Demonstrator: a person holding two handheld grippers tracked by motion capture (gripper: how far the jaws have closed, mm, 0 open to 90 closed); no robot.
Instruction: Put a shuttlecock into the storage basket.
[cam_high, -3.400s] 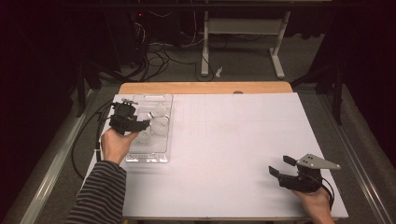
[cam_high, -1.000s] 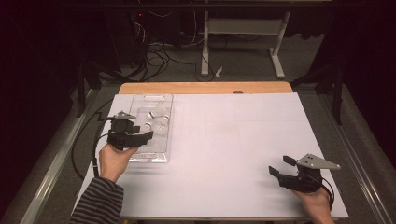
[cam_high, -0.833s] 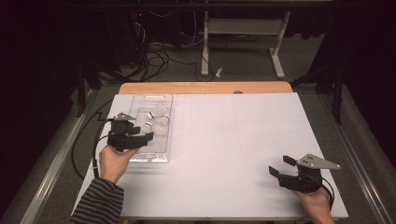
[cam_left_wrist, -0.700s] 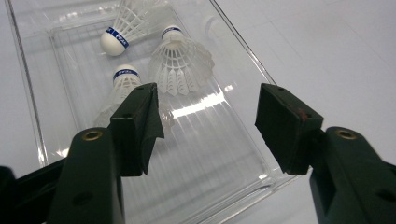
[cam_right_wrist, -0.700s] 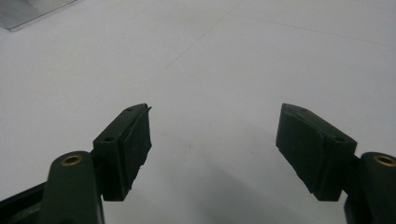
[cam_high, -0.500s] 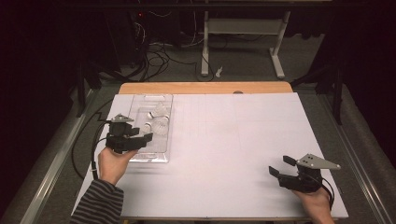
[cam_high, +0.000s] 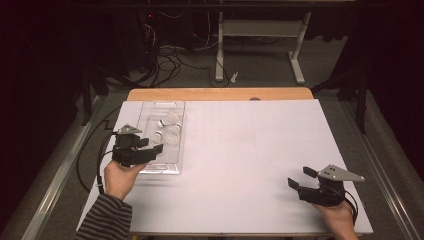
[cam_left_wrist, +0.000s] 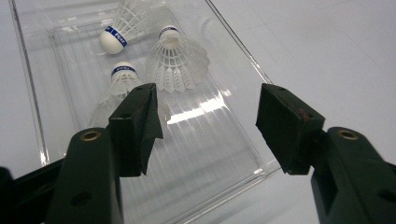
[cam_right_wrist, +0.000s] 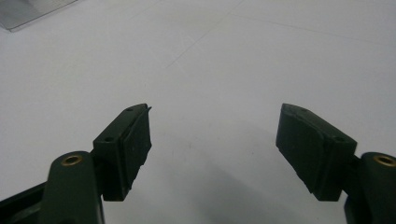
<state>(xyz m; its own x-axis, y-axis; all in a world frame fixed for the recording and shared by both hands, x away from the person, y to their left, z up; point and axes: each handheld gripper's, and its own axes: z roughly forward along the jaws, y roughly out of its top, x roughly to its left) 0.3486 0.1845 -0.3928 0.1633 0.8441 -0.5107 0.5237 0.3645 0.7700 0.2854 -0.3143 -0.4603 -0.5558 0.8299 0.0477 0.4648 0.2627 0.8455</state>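
The left gripper (cam_high: 150, 149) was held over the near end of a clear plastic tray (cam_high: 176, 107) that lay on the left part of the white counter (cam_high: 250, 150). Its jaws stood wide apart and nothing was between them. In the left gripper view, the same left gripper (cam_left_wrist: 208, 114) looked down into the tray (cam_left_wrist: 219, 154), and three white shuttlecocks lay in its farther half. One shuttlecock (cam_left_wrist: 175, 63) stood with its cork up and its feathers spread downward, just beyond the open jaws. A second shuttlecock (cam_left_wrist: 119, 81) lay close to the left jaw, and part of its feathers was hidden behind that jaw. The third shuttlecock (cam_left_wrist: 123, 28) lay on its side at the far end, with its round cork pointing to the left. Each cork carried a blue band. The three shuttlecocks were near to each other, but I could not tell if they touched. The right gripper (cam_high: 298, 179) rested low over the near right part of the counter, well apart from the tray. In the right gripper view, the right gripper (cam_right_wrist: 212, 135) also had its jaws wide apart and held nothing, with bare white counter (cam_right_wrist: 233, 56) under it.
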